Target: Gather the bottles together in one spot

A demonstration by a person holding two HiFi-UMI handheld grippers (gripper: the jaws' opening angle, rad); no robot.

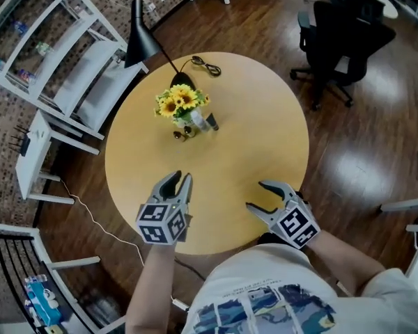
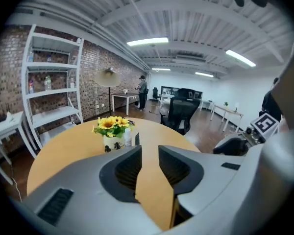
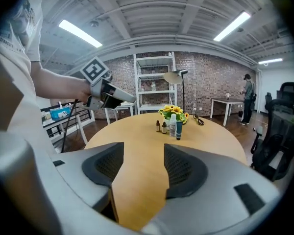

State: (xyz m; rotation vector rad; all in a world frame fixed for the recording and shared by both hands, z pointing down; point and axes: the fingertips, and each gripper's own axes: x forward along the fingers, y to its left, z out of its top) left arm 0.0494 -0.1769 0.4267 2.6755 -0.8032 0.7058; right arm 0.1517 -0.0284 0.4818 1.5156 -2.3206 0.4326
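Bottles stand clustered just beside the flowers, toward the far side of the table. Left gripper hovers over the near side, jaws slightly apart with nothing between them. Right gripper gapes wide, also empty.
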